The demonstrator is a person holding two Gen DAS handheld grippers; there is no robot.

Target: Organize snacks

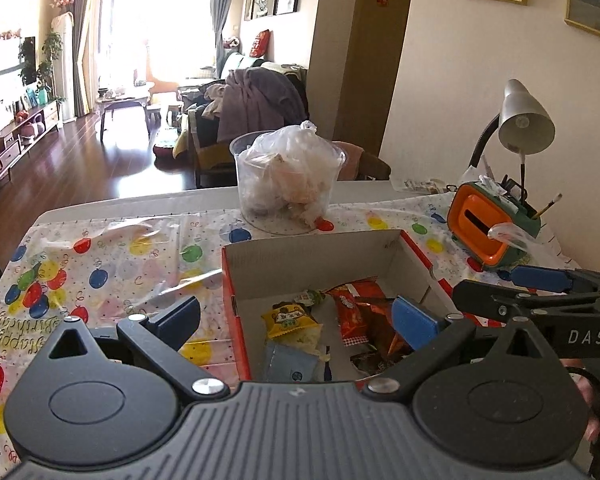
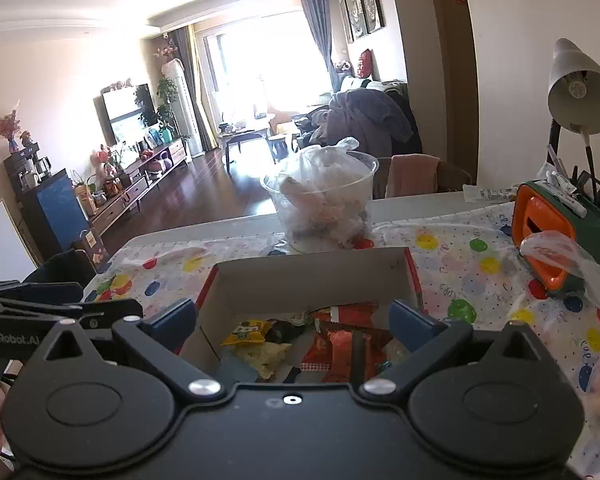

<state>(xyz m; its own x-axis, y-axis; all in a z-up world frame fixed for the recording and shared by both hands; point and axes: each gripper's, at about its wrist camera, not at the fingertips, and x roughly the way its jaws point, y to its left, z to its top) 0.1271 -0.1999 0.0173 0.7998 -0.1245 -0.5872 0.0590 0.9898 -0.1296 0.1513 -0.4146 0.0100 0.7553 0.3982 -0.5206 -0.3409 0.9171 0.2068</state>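
Left gripper [image 1: 296,322] hangs spread wide and empty above the near edge of the cardboard box [image 1: 312,256]; right gripper [image 2: 294,324] likewise agape, nothing held, over the same box. The snacks lie loose in the box bottom: yellow packet [image 1: 290,320] at left, red wrappers [image 1: 354,312] at right, piled on each other.

Risks, as I judge them: overlapped wrappers may come up two at once or slip from the fingers (glossy film); the grippers sit close together and could knock; the light box may skid on the slick balloon tablecloth [image 1: 112,260].

Left view alone shows the right gripper's side profile. Right view alone shows the television [image 2: 130,114] head-on and the clear tub [image 2: 328,200] with its bag.
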